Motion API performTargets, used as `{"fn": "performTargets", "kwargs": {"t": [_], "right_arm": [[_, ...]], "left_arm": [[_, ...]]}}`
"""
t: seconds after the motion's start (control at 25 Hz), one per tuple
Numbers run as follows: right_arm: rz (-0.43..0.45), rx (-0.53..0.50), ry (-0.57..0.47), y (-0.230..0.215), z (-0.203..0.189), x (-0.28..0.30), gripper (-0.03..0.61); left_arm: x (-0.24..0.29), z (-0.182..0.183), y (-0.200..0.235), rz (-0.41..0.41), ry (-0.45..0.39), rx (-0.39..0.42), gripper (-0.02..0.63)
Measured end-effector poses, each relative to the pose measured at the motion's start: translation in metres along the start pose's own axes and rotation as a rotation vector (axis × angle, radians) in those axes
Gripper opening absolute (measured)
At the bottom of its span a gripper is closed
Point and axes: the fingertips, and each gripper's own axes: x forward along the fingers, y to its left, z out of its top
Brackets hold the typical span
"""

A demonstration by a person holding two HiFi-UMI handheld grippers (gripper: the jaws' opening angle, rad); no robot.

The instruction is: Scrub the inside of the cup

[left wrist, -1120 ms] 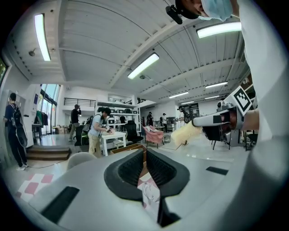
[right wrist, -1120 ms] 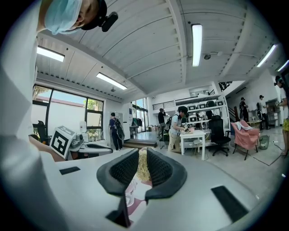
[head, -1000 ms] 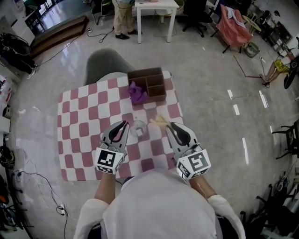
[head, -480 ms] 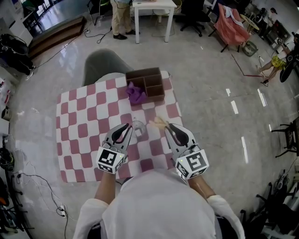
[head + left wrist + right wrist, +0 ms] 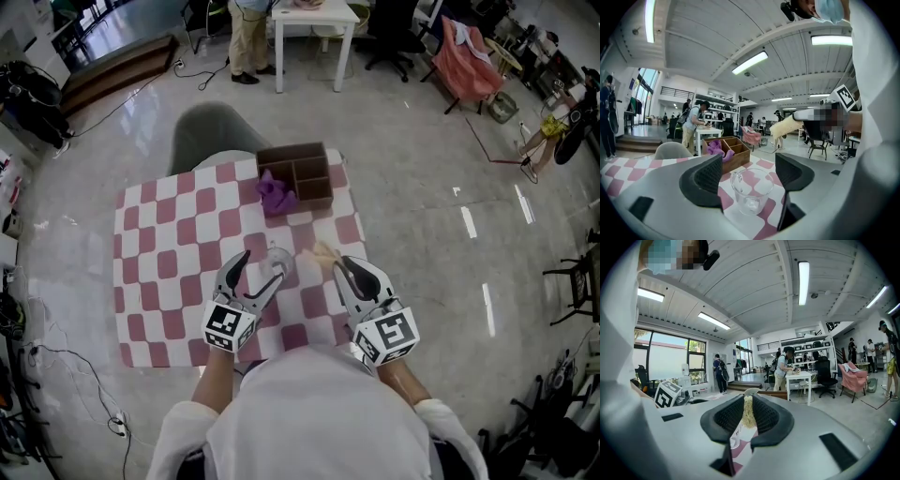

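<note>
left tongs: released, pads just been spreading, one each side of cup, not pressing it
cup: clear glass, upright, looks empty, on checked cloth over worktop, towards near edge
right tongs: clenched on scrubber, pointing roughly level toward far side of worktop
scrubber: pale, fibrous, pinched between pads, end poking out past tips, just right of cup, outside it, contact with cup unclear
box: brown wood, several compartments, far edge of worktop, well apart from cup
purple rag: bunched in box's left compartment, spilling over near wall onto checked cloth
</note>
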Motion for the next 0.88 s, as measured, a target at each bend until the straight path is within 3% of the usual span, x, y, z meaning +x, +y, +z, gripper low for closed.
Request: {"fn": "performTargets", "kwargs": {"t": [0.28, 0.88], "right_arm": [[-0.003, -0.005, 0.020, 0.001, -0.004, -0.003, 0.071], [-0.030, -0.002, 0.040, -0.003, -0.012, -0.011, 0.071]], "left_arm": [[0.008, -0.027, -0.004, -0.012, 0.032, 0.042, 0.368], [0.033, -0.072, -0.009, -0.056, 0.108, 0.008, 0.378]]}}
